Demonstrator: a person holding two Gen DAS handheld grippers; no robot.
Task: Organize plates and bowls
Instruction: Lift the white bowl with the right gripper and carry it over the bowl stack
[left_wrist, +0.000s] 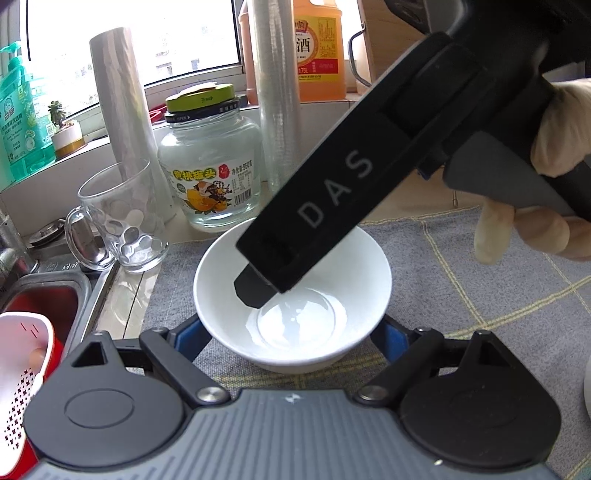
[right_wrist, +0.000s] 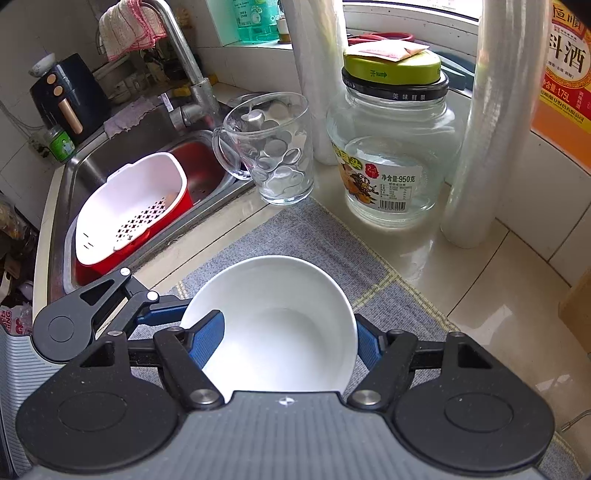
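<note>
Kitchen surface, grey mat (right_wrist: 295, 229) | white bowl (right_wrist: 280, 325) on mat, just in front of glass mug (right_wrist: 273, 147) | right gripper (right_wrist: 288, 339) clenched on bowl, one finger inside | left gripper (left_wrist: 291, 332) released, straddling bowl | risk: we judge glazed rim may slip, tipping bowl into mug.

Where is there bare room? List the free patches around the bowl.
Free: the grey mat right of the white bowl; the tile counter between mat and wall. Crowded: behind the bowl, where mug, jar and film rolls stand together; the sink holds a colander.
</note>
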